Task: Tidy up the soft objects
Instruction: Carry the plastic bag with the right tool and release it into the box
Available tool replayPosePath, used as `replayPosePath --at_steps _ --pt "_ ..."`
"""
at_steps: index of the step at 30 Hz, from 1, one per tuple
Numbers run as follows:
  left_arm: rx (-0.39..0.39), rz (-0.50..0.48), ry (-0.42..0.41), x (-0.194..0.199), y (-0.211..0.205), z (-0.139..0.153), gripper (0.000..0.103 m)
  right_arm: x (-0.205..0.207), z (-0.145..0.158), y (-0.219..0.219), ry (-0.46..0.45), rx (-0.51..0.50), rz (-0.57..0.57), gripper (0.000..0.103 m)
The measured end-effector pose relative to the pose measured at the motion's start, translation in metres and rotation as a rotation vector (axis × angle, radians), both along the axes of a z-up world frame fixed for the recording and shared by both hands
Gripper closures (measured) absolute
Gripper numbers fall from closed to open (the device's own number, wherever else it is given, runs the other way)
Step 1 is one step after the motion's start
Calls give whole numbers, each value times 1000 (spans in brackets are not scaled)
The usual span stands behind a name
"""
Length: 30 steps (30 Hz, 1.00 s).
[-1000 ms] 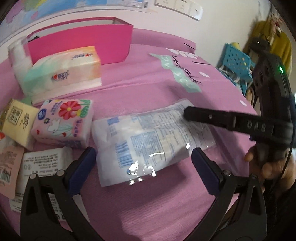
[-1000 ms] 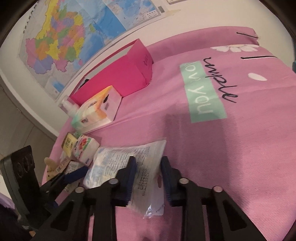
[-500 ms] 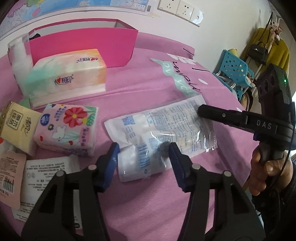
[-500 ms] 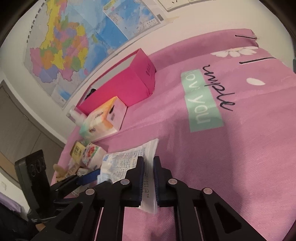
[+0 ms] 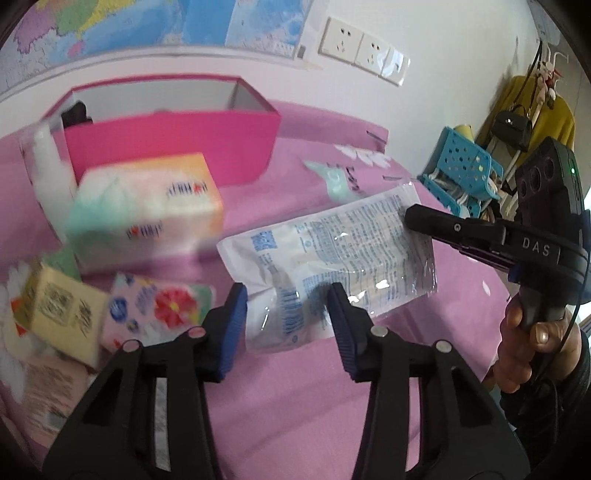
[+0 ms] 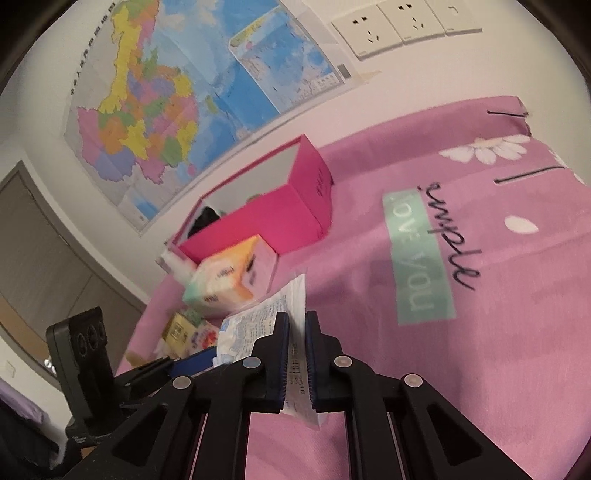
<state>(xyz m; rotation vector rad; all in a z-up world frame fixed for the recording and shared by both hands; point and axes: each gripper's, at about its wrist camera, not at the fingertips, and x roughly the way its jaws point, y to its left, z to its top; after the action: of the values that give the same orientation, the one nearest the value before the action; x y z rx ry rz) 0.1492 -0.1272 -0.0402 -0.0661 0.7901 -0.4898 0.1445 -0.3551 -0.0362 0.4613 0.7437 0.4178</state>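
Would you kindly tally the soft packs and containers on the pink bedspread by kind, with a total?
Clear printed packs: 1, the clear pack gripped at both ends.
Large tissue packs: 1, the pastel tissue pack.
Small tissue packs: 2, the floral pack and the yellow pack.
Boxes: 1, the pink box.
Total: 5. More packets at the blurred left edge cannot be counted.

Place: a bedroom in a home.
Bed: pink sheet [image 6: 424, 387] printed with daisies and lettering.
Wall: a coloured map [image 6: 177, 96] taped up, white sockets [image 6: 402, 26] beside it.
Corner: yellow coat [image 5: 532, 107] and black handbag [image 5: 511, 125] hanging.
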Motion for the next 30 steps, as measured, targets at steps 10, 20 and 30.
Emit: replayPosePath --at_steps 10,20,30 --pt "-5 63 -130 35 20 58 56 39 49 17 -103 6 29 96" --pt "18 170 -186 117 53 98 56 130 87 52 -138 15 67 96" --pt "100 202 -154 177 53 91 56 233 55 90 37 -187 73 74"
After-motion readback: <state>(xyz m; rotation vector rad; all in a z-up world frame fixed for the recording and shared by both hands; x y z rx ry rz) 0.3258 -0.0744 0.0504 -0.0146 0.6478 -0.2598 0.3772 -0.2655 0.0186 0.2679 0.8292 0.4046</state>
